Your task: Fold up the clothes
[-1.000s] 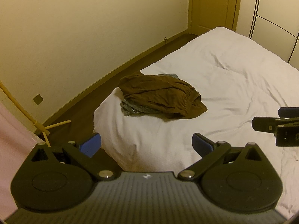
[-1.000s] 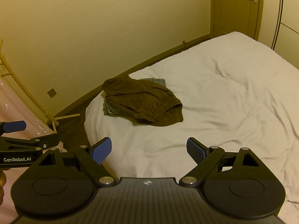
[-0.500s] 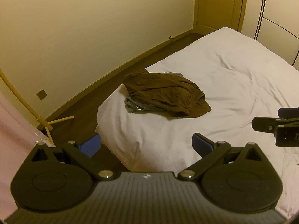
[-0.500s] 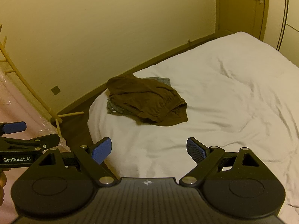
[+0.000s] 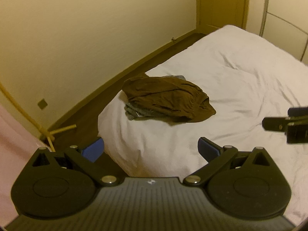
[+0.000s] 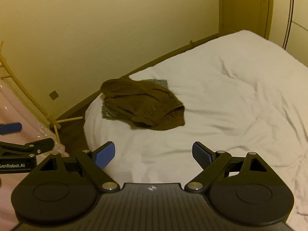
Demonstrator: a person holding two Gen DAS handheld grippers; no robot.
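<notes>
A crumpled brown garment (image 5: pixel 169 98) (image 6: pixel 142 105) lies near the left corner of a white bed (image 5: pixel 240 80) (image 6: pixel 231 96), on top of a grey garment (image 5: pixel 134 113) (image 6: pixel 107 112) that peeks out beneath it. My left gripper (image 5: pixel 151 149) stands open, well short of the pile, over the bed's near corner. My right gripper (image 6: pixel 153 155) is open too, empty, above the sheet in front of the clothes. Each gripper's tip shows at the edge of the other's view.
A dark wooden floor strip (image 5: pixel 80 123) runs between the bed and the cream wall (image 5: pixel 77 38). A pale wooden rack leg (image 6: pixel 67 120) stands at the left by pink fabric (image 5: pixel 11 134). A door (image 5: pixel 221 2) and wardrobe panels (image 5: pixel 284 19) lie beyond the bed.
Both views have drifted slightly up and back, so the clothes pile sits a bit lower and farther off. Both grippers stay open and hold nothing.
</notes>
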